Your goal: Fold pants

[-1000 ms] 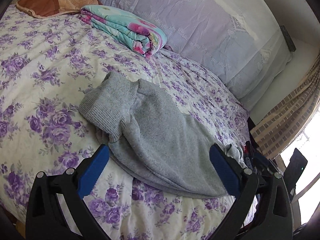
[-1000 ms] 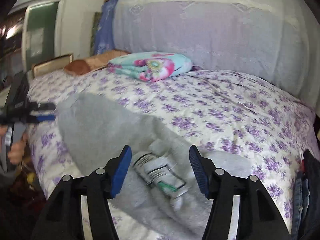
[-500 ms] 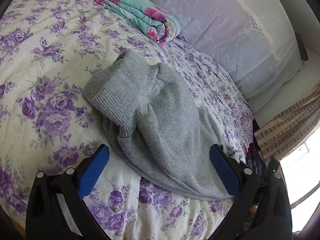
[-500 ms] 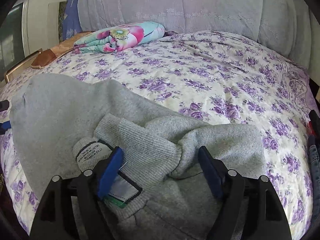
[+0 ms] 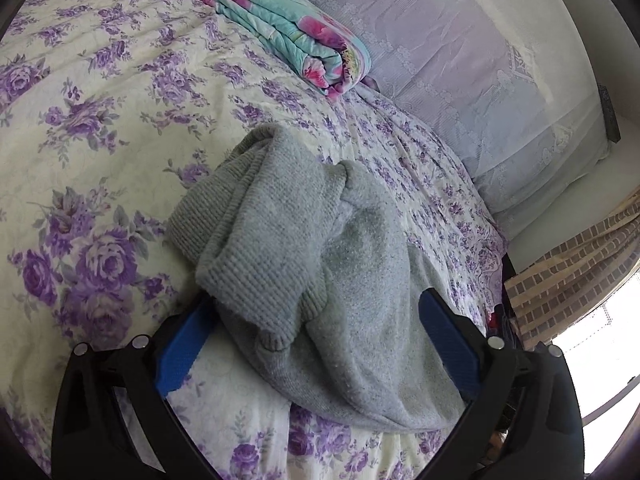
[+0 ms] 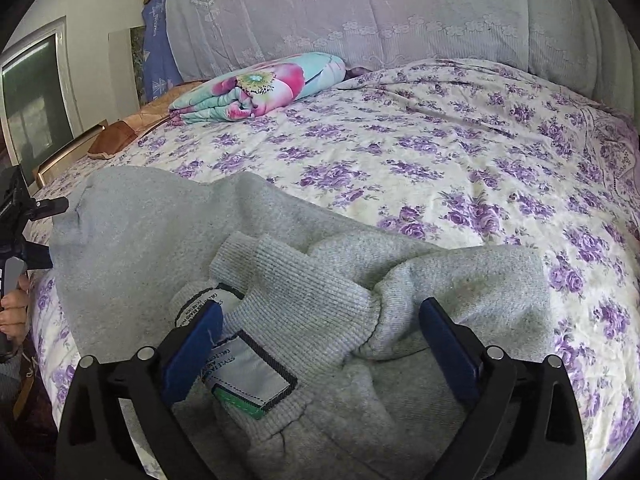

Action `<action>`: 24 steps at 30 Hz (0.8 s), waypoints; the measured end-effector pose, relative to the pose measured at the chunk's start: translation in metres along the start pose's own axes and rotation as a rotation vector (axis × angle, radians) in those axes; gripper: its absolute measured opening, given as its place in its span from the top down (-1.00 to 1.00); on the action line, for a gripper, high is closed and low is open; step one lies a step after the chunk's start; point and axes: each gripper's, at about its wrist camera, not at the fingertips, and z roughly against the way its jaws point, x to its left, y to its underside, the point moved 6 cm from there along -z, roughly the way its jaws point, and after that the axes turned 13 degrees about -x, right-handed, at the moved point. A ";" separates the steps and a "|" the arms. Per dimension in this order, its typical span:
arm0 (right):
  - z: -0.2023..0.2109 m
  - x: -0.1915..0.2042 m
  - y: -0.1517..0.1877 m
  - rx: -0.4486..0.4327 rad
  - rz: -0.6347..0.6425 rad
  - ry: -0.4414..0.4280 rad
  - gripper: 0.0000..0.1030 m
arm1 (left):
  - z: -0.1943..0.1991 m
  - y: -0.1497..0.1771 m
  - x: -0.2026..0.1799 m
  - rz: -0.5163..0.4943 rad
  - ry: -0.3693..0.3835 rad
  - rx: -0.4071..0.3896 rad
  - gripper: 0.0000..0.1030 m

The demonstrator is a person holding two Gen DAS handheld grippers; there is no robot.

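Closer now on both sides: left tongs [image 5: 316,344] and right tongs [image 6: 320,344] gape empty, straddling opposite ends of gray pants [image 5: 304,264] bunched lengthwise between them on bed [image 5: 100,128].

Left gripper [image 5: 316,342]: fingers [image 5: 182,354] spread wide, nothing clamped. Right gripper [image 6: 320,342]: fingers [image 6: 450,350] spread wide, nothing clamped. Left hand [image 6: 14,314]: wrapped around its handle.

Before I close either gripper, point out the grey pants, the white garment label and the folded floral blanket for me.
grey pants [image 5: 360,320]: left wrist view, on the smooth leg fabric.
white garment label [image 6: 250,376]: right wrist view, middle of the printed tag at the ribbed waistband.
folded floral blanket [image 6: 260,88]: right wrist view, on its pink flower.
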 end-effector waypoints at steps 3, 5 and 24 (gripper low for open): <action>-0.001 -0.001 0.000 0.000 -0.009 -0.008 -0.93 | 0.000 -0.002 0.004 0.022 -0.021 -0.005 -0.90; -0.001 -0.001 0.000 0.000 -0.011 -0.009 -0.93 | -0.009 -0.006 0.003 0.005 -0.053 -0.011 -0.91; 0.041 -0.005 -0.024 -0.195 -0.062 -0.032 -0.92 | -0.010 -0.016 0.016 0.030 -0.052 -0.068 0.12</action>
